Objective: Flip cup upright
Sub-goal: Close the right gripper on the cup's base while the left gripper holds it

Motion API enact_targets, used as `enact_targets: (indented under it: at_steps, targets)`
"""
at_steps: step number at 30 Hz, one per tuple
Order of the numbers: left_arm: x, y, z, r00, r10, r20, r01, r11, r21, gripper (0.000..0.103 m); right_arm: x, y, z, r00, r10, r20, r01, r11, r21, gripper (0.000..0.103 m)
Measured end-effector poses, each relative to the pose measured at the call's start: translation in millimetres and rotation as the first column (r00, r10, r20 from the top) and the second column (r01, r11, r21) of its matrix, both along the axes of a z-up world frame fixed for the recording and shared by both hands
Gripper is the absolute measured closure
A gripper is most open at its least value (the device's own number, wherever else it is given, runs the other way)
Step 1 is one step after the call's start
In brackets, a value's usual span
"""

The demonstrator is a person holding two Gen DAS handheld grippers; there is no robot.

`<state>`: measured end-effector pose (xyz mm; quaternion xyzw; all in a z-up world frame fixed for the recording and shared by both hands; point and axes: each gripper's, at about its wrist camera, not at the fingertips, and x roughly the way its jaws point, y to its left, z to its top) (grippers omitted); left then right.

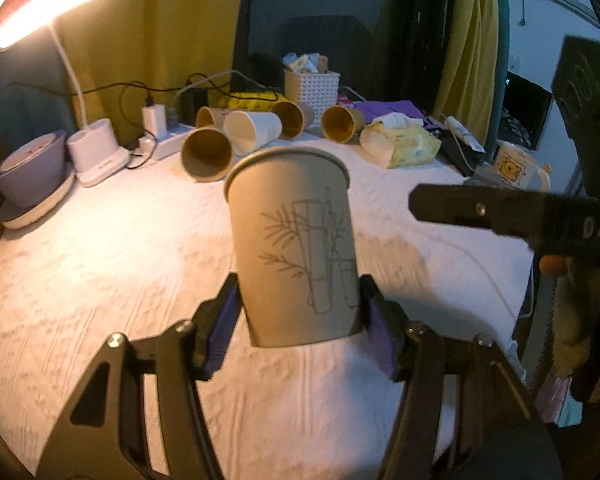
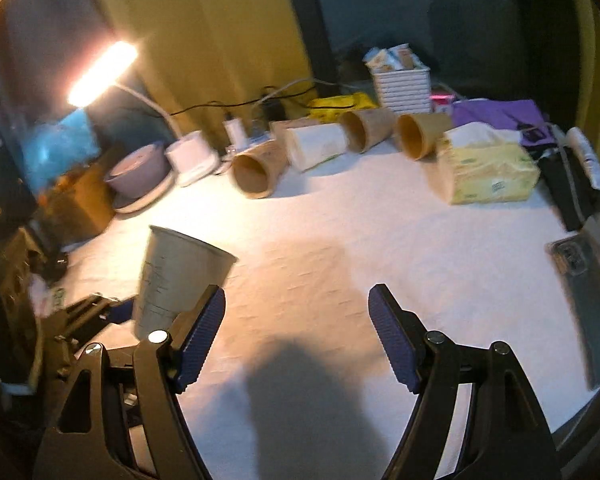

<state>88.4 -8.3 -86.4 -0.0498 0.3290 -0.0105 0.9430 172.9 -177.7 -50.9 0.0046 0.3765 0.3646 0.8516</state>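
Note:
A grey paper cup (image 1: 296,248) with a bamboo drawing is held mouth-up, slightly tilted, above the white tablecloth (image 1: 100,280). My left gripper (image 1: 300,320) is shut on its lower part, blue pads on both sides. The same cup (image 2: 176,280) shows at the left of the right wrist view, held by the left gripper. My right gripper (image 2: 296,332) is open and empty over the cloth, to the right of the cup; it also shows in the left wrist view (image 1: 500,212) as a black finger.
Several paper cups lie on their sides at the back (image 1: 206,152) (image 1: 252,130) (image 1: 342,122). A tissue pack (image 1: 400,144), white basket (image 1: 312,88), lit desk lamp (image 1: 48,8), purple bowl (image 1: 28,168), mug (image 1: 512,166) and phone (image 2: 580,280) ring the table.

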Motion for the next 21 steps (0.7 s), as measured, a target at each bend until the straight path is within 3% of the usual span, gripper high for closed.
enact_targets:
  at_steps: [10,21]
  targets:
    - [-48,-2,0,0.995,-0.011,0.101,0.009,1.0,0.026,0.044,-38,26,9,0.982,0.153,-0.115,-0.132,0.976,0.171,0.026]
    - [-70,-22,12,0.978,-0.098,0.185,0.086,0.993,0.075,0.044,-42,21,9,0.965,0.195,-0.176,-0.153,0.961,0.23,0.022]
